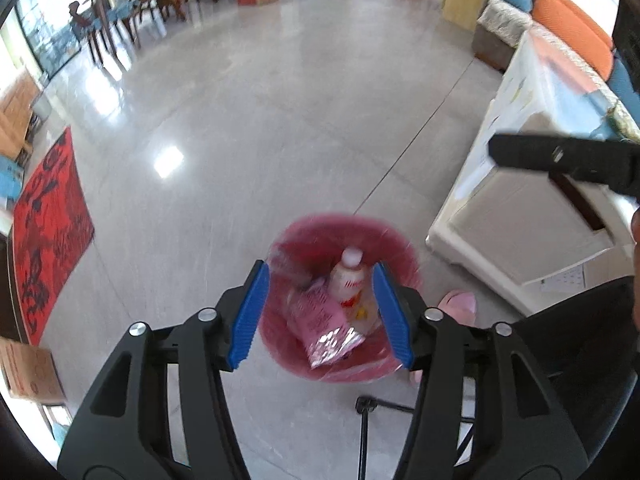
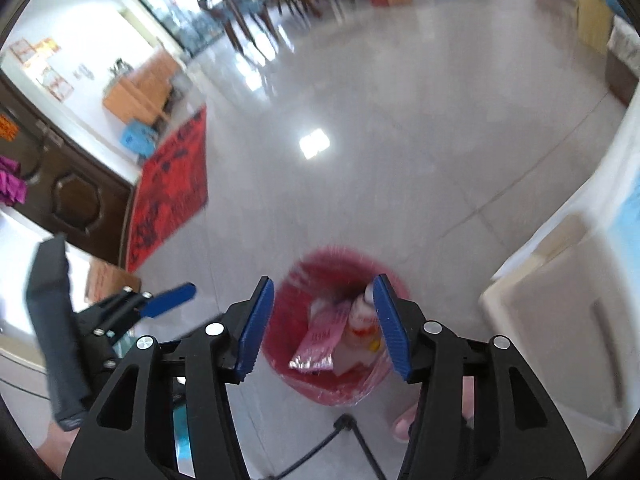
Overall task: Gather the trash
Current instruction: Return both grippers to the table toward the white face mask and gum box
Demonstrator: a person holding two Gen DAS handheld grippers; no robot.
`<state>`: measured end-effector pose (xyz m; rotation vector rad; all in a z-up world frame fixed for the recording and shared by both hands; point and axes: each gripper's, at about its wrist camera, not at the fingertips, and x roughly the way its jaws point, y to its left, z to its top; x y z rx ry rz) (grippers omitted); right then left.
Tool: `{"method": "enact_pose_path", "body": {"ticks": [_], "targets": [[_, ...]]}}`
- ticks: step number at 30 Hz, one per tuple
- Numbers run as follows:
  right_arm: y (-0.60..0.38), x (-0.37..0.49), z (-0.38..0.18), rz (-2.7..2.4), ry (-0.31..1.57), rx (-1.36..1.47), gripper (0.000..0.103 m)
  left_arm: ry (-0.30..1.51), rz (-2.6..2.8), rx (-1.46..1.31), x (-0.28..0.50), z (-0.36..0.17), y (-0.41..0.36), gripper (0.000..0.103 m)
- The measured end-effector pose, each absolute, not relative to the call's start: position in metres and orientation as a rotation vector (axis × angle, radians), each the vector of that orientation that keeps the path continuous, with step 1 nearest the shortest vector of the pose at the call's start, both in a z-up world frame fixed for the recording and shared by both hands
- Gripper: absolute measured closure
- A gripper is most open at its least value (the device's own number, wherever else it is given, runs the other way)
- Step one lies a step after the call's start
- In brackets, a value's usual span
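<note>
Below, we hold both tongs, left tongs (image 1: 318,312) and right tongs (image 2: 322,326), spread empty above one red bin (image 1: 320,236) containing one bottle (image 1: 350,280) and one pink wrapper (image 1: 324,324).

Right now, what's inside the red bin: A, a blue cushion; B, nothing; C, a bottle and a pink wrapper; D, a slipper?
C: the bin holds a bottle and a pink wrapper, seen below both open grippers, left gripper and right gripper.
</note>
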<state>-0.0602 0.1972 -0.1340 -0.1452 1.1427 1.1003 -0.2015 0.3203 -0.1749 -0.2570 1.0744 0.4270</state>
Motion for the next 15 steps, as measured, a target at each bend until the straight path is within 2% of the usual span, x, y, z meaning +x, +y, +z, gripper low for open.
{"method": "enact_pose_path", "body": {"ticks": [1,3,9,15], "targets": [[0.187,-0.054,-0.12,1.094,1.109,-0.124,0.048,1.056,0.412,-0.243,-0.194,-0.165,0.315,0.049],[0.164,-0.041,-0.096,1.071,1.046,-0.086,0.045,1.029,0.391,-0.219,-0.181,-0.151,0.304,0.038],[0.08,0.001,-0.05,0.934,0.928,-0.009,0.04,0.953,0.254,-0.14,-0.127,-0.115,0.25,0.03],[-0.012,0.034,-0.04,0.746,0.886,0.041,0.038,0.918,0.109,-0.072,-0.076,-0.099,0.181,0.028]]}}
